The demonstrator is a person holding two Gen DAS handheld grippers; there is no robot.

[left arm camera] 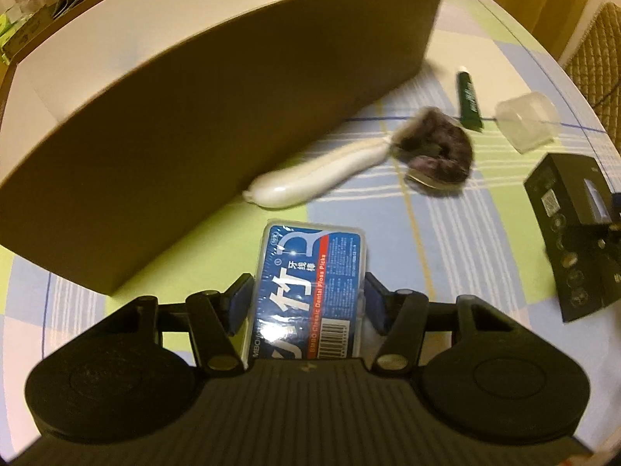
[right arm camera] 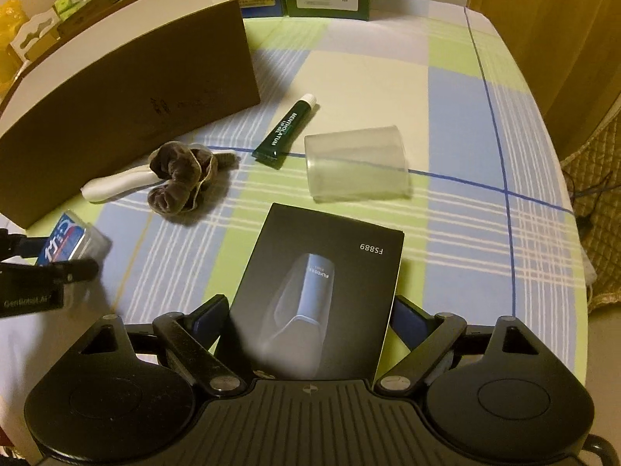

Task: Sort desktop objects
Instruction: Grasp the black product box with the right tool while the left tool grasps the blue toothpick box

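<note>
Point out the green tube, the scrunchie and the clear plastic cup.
green tube (right arm camera: 284,132): right wrist view, middle of its lettered body.
scrunchie (right arm camera: 179,177): right wrist view, centre of the folds.
clear plastic cup (right arm camera: 355,163): right wrist view, middle of its side wall.

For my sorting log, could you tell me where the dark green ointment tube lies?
The dark green ointment tube lies on the checked tablecloth, between the brown cardboard box and the clear plastic cup.

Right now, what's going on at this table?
A person is sorting desk clutter with two handheld tongs. The left tongs are shut on a blue dental floss picks box, near the brown cardboard box. The right tongs grip a black shaver box. Still on the checked tablecloth: a white-handled brush, a brown scrunchie, a green Mentholatum tube and a clear plastic cup.
</note>
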